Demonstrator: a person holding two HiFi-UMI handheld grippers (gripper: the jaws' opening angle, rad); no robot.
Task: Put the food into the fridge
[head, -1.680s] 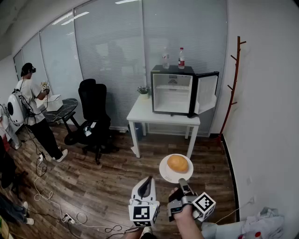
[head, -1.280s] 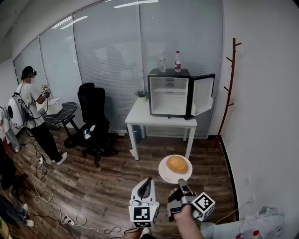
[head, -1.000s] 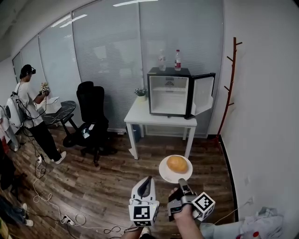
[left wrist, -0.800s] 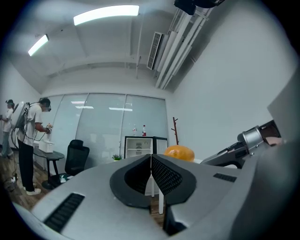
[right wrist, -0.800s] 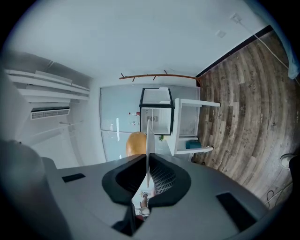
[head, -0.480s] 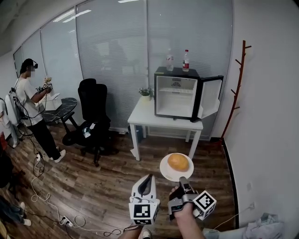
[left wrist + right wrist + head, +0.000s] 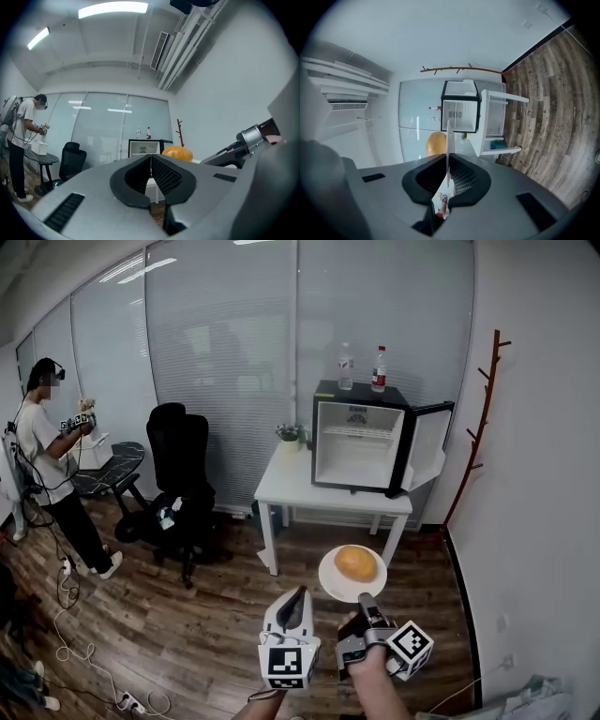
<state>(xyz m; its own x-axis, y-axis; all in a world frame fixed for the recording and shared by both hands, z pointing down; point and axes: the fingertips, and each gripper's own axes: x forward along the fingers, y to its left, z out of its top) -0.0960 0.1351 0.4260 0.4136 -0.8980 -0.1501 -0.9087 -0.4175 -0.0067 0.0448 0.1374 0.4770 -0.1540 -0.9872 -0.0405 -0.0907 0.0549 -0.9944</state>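
right claw [image 7: 364, 601] pinched on the rim of a white plate [image 7: 326, 577], round orange food [image 7: 355, 562] on the plate, left claw [image 7: 293, 594] closed and empty alongside, fridge [image 7: 361, 444] standing open on the white surface [image 7: 291, 486] well ahead

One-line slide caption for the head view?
Right gripper holds a plate with a bun, facing the open fridge on a white table.

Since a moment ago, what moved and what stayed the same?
Hardly anything moved. The view swung a little, so the fridge sits slightly further right and looks a touch bigger. Nothing was grabbed or let go. The right claw still pinches the white plate by its rim with the bun on it. The left claw stays shut and empty, and the fridge door stays open.
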